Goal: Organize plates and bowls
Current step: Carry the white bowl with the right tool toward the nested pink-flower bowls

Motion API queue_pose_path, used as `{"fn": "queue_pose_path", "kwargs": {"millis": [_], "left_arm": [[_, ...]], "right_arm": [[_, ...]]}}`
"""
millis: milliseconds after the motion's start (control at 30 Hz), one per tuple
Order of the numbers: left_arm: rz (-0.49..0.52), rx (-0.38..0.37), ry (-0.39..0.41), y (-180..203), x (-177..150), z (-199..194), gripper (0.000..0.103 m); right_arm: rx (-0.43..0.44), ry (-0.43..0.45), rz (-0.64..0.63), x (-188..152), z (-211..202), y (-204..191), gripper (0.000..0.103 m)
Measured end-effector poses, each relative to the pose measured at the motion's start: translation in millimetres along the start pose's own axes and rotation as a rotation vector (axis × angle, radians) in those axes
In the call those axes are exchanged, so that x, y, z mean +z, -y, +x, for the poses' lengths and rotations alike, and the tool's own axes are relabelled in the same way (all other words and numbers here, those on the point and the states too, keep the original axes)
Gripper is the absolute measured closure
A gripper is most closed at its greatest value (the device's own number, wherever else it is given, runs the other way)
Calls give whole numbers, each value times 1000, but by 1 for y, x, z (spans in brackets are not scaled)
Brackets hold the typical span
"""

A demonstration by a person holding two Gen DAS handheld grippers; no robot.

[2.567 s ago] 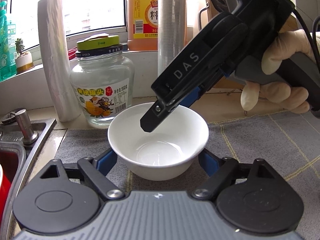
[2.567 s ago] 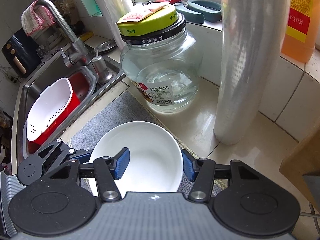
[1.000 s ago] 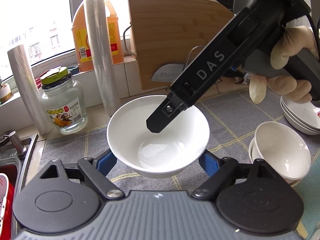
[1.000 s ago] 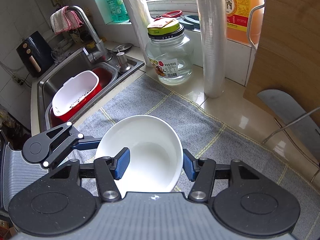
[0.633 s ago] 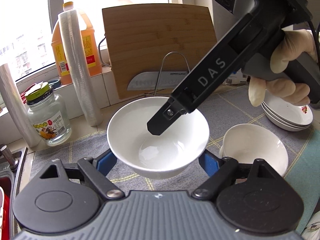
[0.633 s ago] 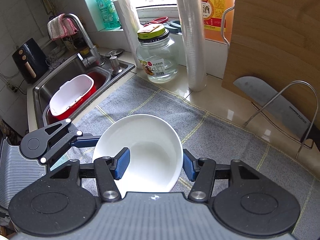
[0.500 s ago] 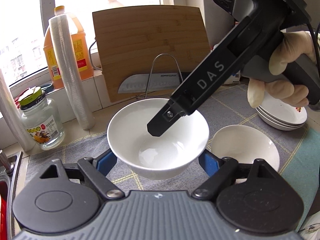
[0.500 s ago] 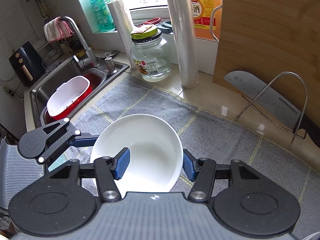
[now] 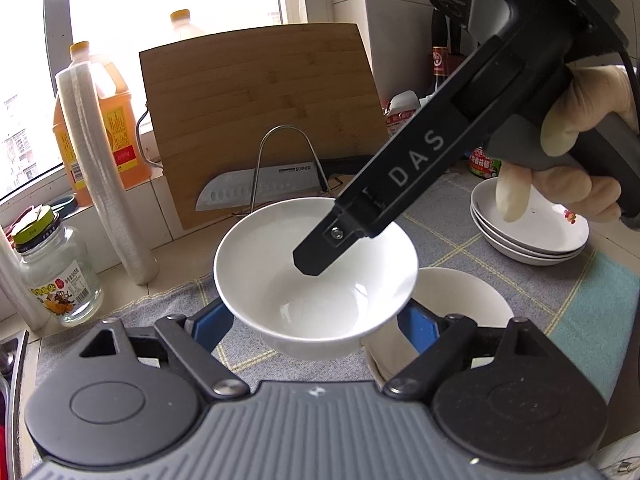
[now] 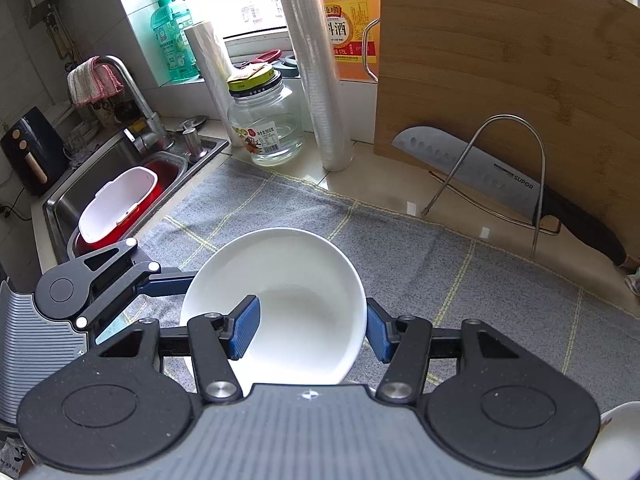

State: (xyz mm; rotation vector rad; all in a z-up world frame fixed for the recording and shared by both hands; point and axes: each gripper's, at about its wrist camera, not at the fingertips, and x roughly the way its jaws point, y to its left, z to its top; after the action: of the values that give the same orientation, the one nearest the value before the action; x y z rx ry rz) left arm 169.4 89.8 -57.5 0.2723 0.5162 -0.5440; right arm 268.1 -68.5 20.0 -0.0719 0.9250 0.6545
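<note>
The surface [image 10: 472, 280] carries a grey checked cloth. Above it, the white bowl [image 9: 316, 276] hangs mouth-up, round with no long axis, tipped slightly. The left hand-held gripper [image 9: 316, 320] cradles its sides between blue pads. The right hand-held gripper [image 10: 312, 328] is clamped across its rim. A second bowl [image 9: 460, 300] sits just beside, below.
</note>
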Motion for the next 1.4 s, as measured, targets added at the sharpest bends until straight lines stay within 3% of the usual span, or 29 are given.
{"fn": "queue_pose_path", "kwargs": {"millis": [833,1400], "left_arm": [[-10,-120,-1,22,3,-11,15],[-38,-184,-68,35,-7,-4,15]], "right_arm": [[-59,-13,28,-33,-28,10,41],[-84,-65,71,-60,-26,18,41]]}}
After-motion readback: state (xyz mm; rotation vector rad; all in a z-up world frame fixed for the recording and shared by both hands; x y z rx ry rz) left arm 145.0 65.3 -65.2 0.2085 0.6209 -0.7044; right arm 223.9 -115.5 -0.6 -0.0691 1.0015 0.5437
